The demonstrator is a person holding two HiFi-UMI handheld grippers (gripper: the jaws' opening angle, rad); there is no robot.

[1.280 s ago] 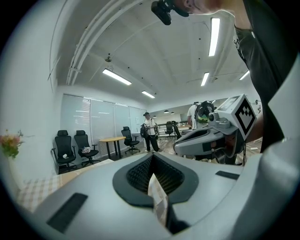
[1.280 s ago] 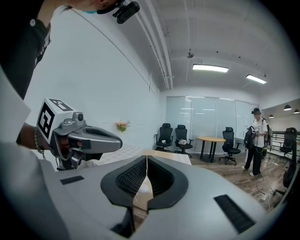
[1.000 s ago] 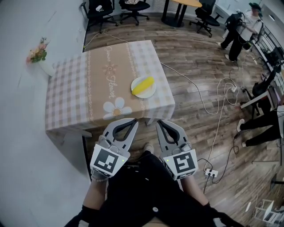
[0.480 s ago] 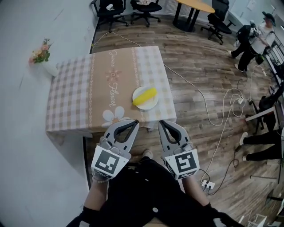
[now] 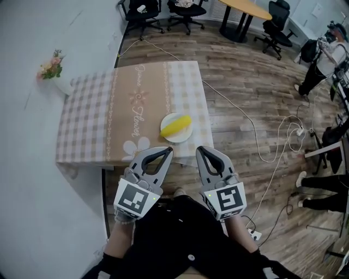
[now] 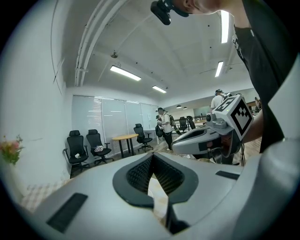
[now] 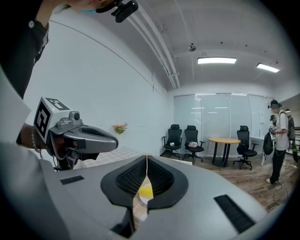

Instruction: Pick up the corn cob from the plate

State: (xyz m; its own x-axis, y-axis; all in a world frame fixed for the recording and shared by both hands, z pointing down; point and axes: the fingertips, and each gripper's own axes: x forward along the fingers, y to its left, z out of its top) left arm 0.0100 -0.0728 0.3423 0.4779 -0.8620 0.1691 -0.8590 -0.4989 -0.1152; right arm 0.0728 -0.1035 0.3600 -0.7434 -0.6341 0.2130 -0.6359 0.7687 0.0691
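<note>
A yellow corn cob lies on a white plate near the front right corner of the table with the checked cloth. My left gripper and right gripper are held side by side just short of the table's near edge, both shut and empty. The plate sits just beyond and between their tips. In the right gripper view, the corn cob shows as a yellow patch through the gap behind the closed tips of the right gripper. The left gripper view shows the left gripper with its jaws together.
A vase of pink flowers stands at the table's far left corner by the wall. Cables and a power strip lie on the wooden floor to the right. Office chairs and a person are further off.
Both grippers have moved forward towards the table, still shut. The table and plate now lie closer to their tips.
</note>
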